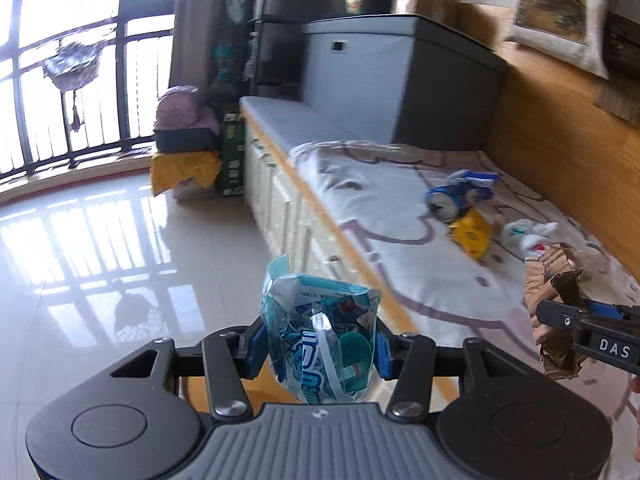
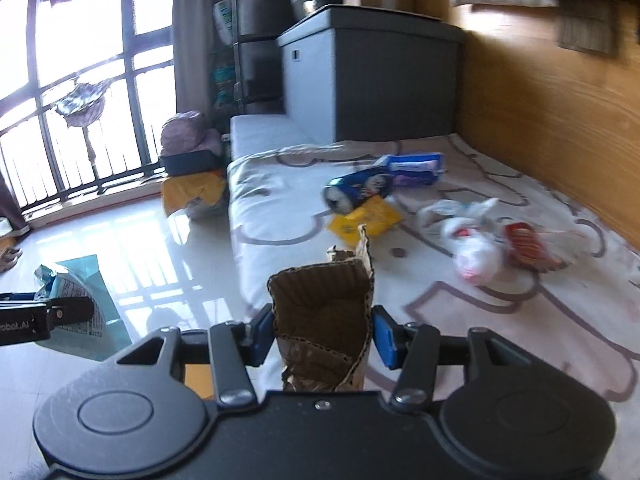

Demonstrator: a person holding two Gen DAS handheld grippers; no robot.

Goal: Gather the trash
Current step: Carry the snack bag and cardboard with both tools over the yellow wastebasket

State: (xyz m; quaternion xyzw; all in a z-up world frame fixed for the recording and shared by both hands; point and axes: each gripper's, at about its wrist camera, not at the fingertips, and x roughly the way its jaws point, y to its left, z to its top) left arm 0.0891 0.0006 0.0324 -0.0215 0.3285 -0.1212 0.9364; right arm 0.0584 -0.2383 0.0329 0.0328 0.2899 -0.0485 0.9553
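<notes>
My left gripper (image 1: 318, 346) is shut on a crumpled teal and white snack wrapper (image 1: 320, 332), held above the bed's edge; the wrapper also shows in the right wrist view (image 2: 76, 304). My right gripper (image 2: 324, 340) is shut on a torn piece of brown cardboard (image 2: 320, 316), seen also in the left wrist view (image 1: 556, 312). On the bed sheet (image 2: 480, 320) lie a blue can (image 2: 356, 192), a yellow wrapper (image 2: 366, 220), a blue packet (image 2: 416, 168), a white plastic bag (image 2: 472, 240) and a red wrapper (image 2: 524, 246).
A grey storage box (image 2: 372, 76) stands at the bed's head. A wooden wall panel (image 2: 560, 120) runs along the right. A glossy tiled floor (image 1: 100, 260) lies left of the bed, with a yellow-covered pile (image 1: 184, 168) and a barred window (image 1: 60, 80) beyond.
</notes>
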